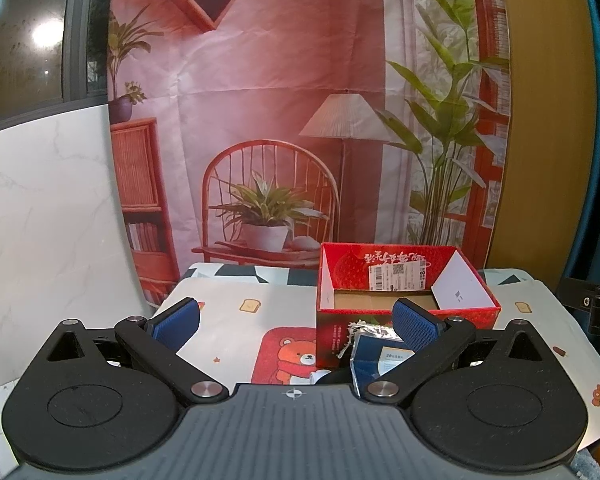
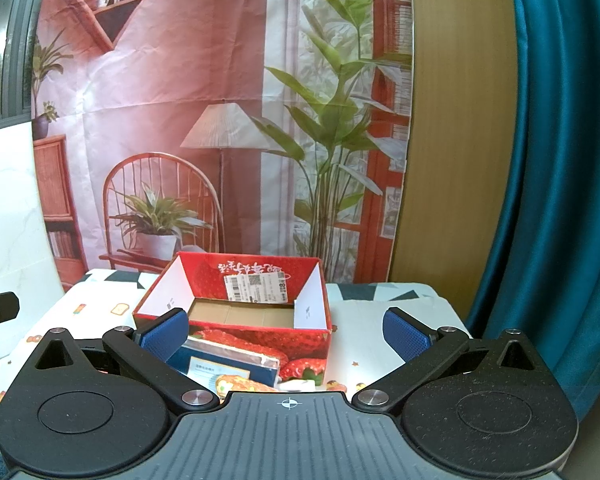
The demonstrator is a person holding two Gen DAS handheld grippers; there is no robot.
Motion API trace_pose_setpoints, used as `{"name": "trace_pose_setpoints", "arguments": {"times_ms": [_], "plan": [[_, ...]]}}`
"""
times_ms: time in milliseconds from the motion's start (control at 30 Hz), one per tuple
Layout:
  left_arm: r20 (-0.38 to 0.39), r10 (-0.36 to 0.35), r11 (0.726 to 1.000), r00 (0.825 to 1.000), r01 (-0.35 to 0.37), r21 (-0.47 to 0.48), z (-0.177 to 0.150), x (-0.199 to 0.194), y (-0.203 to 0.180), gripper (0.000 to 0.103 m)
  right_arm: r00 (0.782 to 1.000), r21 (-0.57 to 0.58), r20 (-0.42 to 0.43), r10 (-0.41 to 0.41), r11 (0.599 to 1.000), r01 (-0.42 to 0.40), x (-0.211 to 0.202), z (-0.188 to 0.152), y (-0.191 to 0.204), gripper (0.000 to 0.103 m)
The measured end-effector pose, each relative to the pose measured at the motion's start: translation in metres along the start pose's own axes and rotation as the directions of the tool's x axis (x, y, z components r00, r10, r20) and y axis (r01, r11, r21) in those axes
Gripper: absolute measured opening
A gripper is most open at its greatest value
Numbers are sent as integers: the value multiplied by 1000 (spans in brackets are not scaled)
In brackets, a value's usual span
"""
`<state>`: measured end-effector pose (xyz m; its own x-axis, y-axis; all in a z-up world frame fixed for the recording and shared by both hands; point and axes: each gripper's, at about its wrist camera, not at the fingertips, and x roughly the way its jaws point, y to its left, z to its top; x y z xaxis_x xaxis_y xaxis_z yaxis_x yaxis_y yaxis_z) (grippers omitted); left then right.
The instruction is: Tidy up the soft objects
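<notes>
Across the lower frame I see the cartoon-print desk point(image 1: 236, 320) carrying a red strawberry box point(image 2: 236, 316); printed backdrop point(image 1: 260, 100) behind; both grippers' jaws gape, holding nothing.

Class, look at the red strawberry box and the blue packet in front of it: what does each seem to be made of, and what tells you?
Red strawberry box: likely corrugated cardboard with a glossy printed outside; its bare floor is brown and creased.
Blue packet: probably foil or metallised plastic film; it has a silvery, crinkled, shiny edge and a paper-looking label.
</notes>
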<state>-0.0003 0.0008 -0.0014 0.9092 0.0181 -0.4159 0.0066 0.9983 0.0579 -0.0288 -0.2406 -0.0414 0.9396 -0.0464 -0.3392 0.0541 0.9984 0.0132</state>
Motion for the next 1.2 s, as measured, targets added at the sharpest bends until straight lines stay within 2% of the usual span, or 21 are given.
{"name": "trace_pose_setpoints", "arguments": {"times_ms": [1200], "plan": [[-4, -1, 1000, 1000, 1, 1, -2, 2, 0, 103, 1000, -1, -2, -1, 1000, 1, 0, 0, 0, 103]]}}
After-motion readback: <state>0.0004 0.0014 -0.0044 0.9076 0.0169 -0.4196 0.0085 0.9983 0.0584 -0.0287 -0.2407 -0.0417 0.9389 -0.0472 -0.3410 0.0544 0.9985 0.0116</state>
